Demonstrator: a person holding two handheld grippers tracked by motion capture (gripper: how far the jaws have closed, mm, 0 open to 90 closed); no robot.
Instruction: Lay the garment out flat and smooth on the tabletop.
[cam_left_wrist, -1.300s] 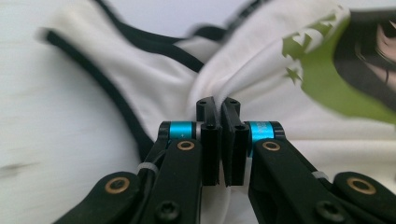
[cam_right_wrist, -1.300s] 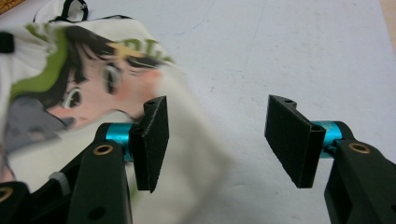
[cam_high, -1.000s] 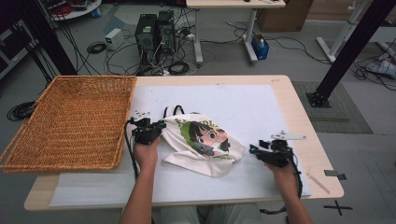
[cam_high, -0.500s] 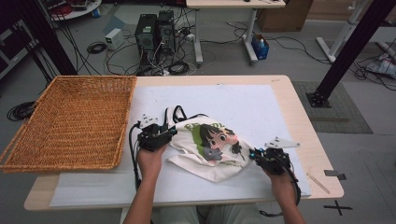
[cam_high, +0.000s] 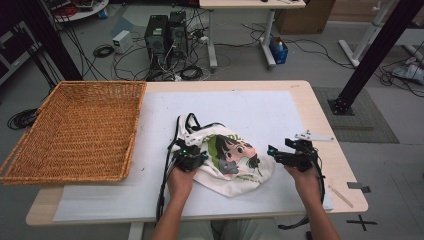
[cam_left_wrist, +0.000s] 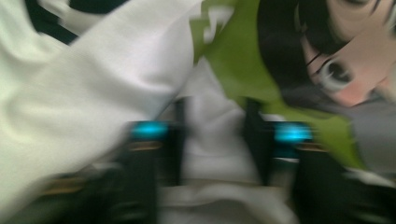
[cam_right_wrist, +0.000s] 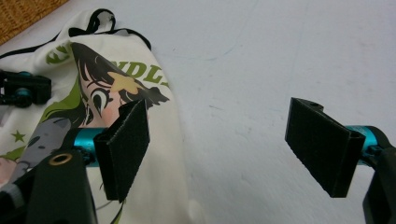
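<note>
Your white cartoon tote bag (cam_high: 227, 160) lies crumpled on the white sheet (cam_high: 280, 115), not yet in the wicker basket (cam_high: 75, 130). Your left gripper (cam_high: 191, 159) has just pinched its cloth. Your right gripper (cam_high: 292, 156) has just opened, jaws apart, holding nothing

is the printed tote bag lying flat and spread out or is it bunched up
Bunched up. The tote bag lies crumpled and folded over on the white table cover, its black straps tangled at the top.
</note>
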